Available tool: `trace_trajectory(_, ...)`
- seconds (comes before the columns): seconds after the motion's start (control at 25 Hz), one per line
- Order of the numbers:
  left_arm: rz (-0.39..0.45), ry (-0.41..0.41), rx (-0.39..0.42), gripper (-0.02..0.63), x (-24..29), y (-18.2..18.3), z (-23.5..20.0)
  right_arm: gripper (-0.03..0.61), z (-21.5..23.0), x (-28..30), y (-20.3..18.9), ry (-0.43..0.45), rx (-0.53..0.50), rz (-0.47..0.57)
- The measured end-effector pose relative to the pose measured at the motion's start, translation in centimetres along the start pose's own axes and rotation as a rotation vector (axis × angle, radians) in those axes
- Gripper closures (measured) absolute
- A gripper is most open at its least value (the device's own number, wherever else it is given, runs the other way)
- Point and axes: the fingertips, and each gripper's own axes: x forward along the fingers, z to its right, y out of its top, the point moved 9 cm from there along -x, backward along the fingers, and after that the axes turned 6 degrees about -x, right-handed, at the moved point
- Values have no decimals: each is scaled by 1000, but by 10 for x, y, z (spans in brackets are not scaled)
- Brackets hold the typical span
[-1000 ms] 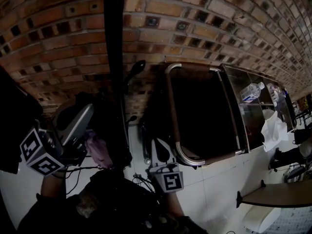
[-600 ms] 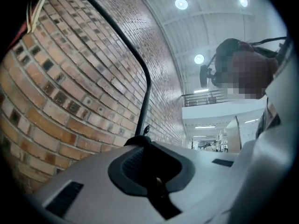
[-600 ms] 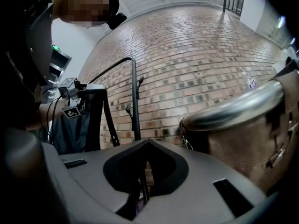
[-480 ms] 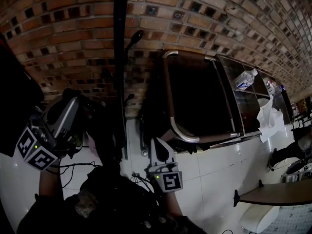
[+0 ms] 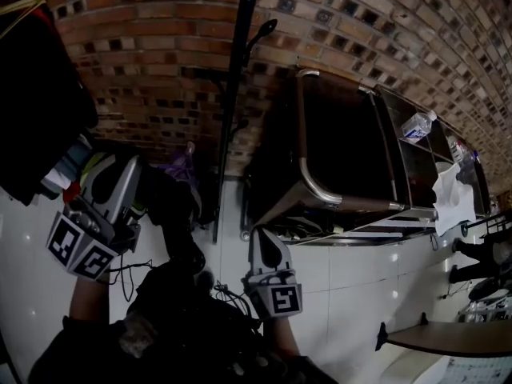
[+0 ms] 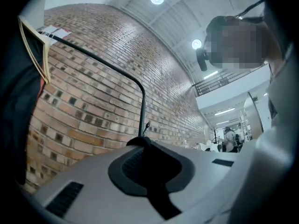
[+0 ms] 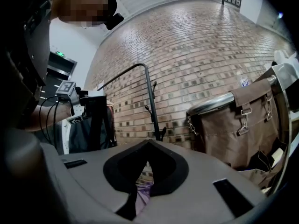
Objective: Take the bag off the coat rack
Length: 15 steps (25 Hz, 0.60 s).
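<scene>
Both claws are clenched: right gripper (image 7: 149,144) on nothing, left gripper (image 6: 141,143) pinched tight, raised and tilted up. Only the right gripper view shows the bag (image 7: 80,133) and its black strap (image 7: 97,118) hanging right by the left one. In the head view the bag's now clear of the coat rack (image 5: 232,110) pole; it hugged it a moment ago.

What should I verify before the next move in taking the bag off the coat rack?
1. Left gripper jaws closed: ok.
2. Bag held by those jaws: cannot tell; only something dark shows at the tips.
3. Bag free of the coat rack: cannot tell; it hangs left of it, near the end of the top bar.
4. Right gripper spare: ok, jaws closed, nothing between them.
5. Cart out of the bag's way: ok, it stands on the coat rack's other side.
</scene>
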Motion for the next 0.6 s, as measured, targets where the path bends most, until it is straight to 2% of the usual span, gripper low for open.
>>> trace_trajectory(0.2, 13, 60, 19, 589, -46, -5, 6, 572, -31, -2, 0, 16, -91, 11)
trace_trajectory(0.4, -54, 6, 3, 589, -83, -11, 6, 572, -64, 0, -7, -9, -117, 9)
trace_trajectory(0.6, -122, -4, -51, 589, -128, -16, -2, 572, -101, -6, -11, -57, -97, 0)
